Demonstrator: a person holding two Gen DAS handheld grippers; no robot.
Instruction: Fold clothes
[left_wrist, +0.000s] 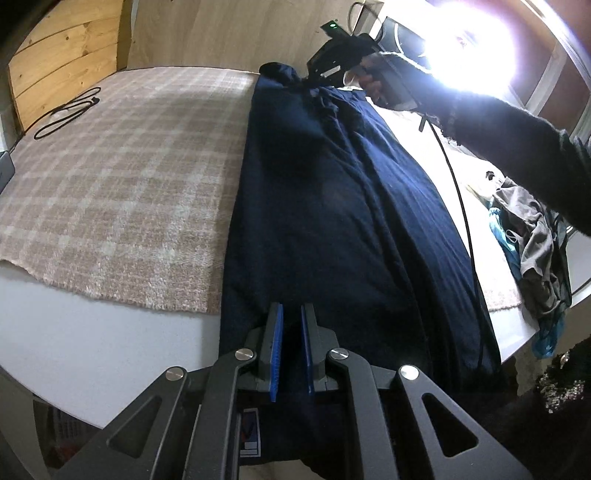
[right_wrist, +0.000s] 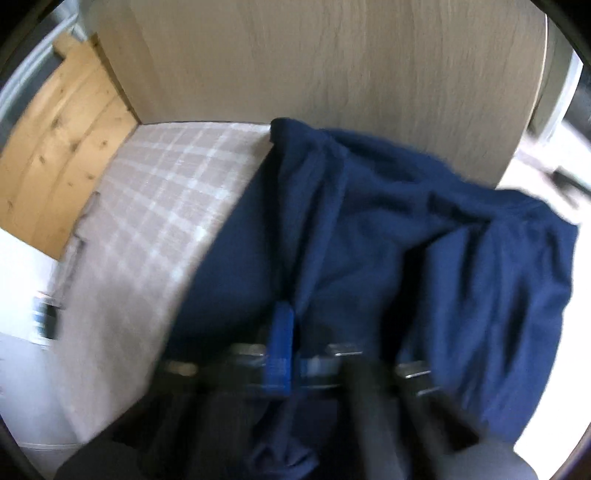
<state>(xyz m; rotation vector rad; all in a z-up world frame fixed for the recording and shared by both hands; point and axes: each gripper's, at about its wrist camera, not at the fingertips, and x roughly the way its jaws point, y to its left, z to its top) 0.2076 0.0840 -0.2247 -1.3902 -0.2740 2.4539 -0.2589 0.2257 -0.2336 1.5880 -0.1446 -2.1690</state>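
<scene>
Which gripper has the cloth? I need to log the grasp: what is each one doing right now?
Left gripper: shut on the near end of the navy garment.
Right gripper: shut on the garment's far end.

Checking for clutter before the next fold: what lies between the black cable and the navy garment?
Only bare checked blanket lies between the cable and the garment, seen in the left wrist view.

Bright window (left_wrist: 469, 48) glare beside pale wood wall (left_wrist: 229, 33).
</scene>
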